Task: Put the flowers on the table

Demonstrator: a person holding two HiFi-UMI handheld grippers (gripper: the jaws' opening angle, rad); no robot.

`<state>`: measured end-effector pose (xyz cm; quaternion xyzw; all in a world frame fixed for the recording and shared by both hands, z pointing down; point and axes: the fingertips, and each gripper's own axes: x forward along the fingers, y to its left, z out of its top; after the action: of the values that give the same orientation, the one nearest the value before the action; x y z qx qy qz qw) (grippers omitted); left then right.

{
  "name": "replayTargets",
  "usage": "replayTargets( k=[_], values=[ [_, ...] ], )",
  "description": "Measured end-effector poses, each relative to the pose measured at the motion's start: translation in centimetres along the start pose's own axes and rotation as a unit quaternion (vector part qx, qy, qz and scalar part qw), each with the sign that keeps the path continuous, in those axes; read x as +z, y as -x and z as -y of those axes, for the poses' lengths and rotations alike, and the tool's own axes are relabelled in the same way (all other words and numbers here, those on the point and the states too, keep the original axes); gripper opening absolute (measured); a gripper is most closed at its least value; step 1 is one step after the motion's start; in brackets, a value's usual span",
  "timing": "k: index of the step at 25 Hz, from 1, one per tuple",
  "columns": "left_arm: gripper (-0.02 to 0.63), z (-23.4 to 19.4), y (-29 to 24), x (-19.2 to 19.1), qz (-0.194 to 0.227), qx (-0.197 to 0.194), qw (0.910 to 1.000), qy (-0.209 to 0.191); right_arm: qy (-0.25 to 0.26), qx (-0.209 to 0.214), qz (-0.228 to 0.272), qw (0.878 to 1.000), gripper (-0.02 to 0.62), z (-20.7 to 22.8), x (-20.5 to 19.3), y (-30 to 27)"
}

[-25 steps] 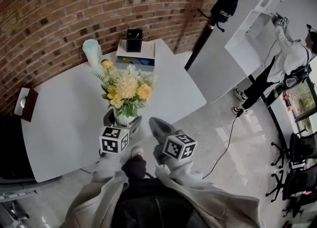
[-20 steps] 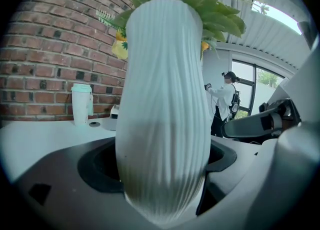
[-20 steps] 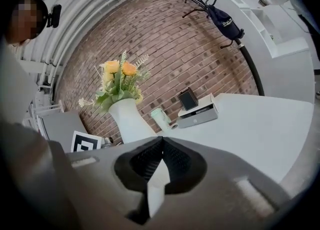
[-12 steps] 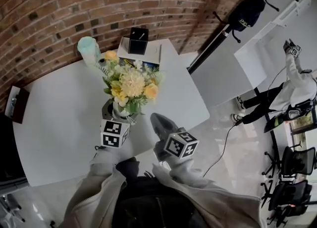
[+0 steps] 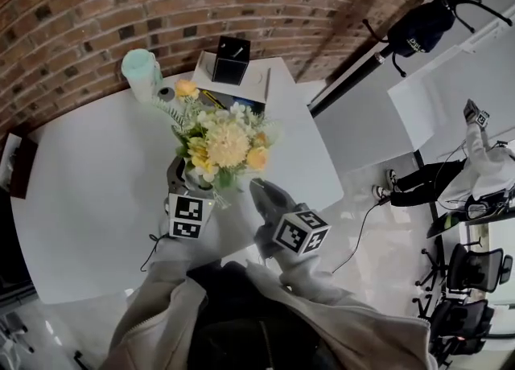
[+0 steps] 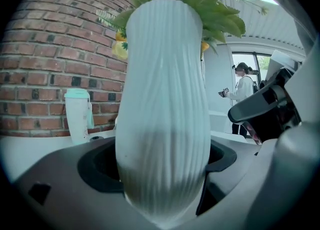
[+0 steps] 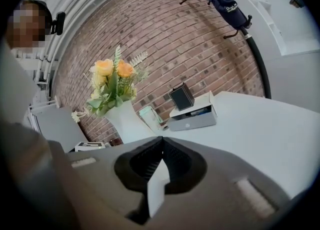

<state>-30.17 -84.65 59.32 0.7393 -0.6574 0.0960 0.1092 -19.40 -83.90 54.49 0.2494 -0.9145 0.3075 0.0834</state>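
Observation:
A bunch of yellow and white flowers (image 5: 225, 139) stands in a ribbed white vase (image 6: 165, 124). My left gripper (image 5: 183, 182) is shut on the vase's belly, with a dark jaw on each side. It holds the vase upright over the white table (image 5: 80, 183), inside the near edge. Whether the vase's base touches the tabletop is hidden. My right gripper (image 5: 269, 197) hangs just right of the vase, over the table's near edge, its jaws shut. In the right gripper view the jaws (image 7: 161, 141) meet with nothing held, and the flowers (image 7: 112, 86) show to the left.
At the back of the table, by the brick wall, are a mint tumbler (image 5: 141, 71) and a black box (image 5: 231, 48) on a flat white box (image 5: 245, 83). A coat stand with a dark bag (image 5: 422, 26), a person (image 5: 483, 163) and office chairs (image 5: 467, 280) are off right.
Both grippers and the vase have moved from the table's near edge further in over the tabletop, toward the brick wall. The left jaws stay on the vase.

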Motion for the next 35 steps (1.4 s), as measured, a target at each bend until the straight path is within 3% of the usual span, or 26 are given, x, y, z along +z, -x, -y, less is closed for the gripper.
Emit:
replayTargets(
  k=[8,27,30,35],
  values=[
    [0.46,-0.3,-0.1,-1.8,0.001,0.01,0.9993,-0.036,0.015,-0.014,-0.007,1.0,-0.002,0.6,-0.3,0.3],
    [0.465,-0.8,0.1,-1.1,0.034,-0.015,0.9993,-0.003,0.01,0.009,-0.015,1.0,-0.002,-1.2,-1.0,1.1],
    [0.563,-1.0,0.1,-0.6,0.05,-0.018,0.9984,0.018,0.01,0.008,-0.009,1.0,0.0,-1.1,-0.7,1.1],
    [0.581,-0.5,1.2,0.0,0.056,-0.033,0.9974,0.029,0.008,0.003,0.003,1.0,-0.002,-0.3,0.0,1.3]
  ],
)
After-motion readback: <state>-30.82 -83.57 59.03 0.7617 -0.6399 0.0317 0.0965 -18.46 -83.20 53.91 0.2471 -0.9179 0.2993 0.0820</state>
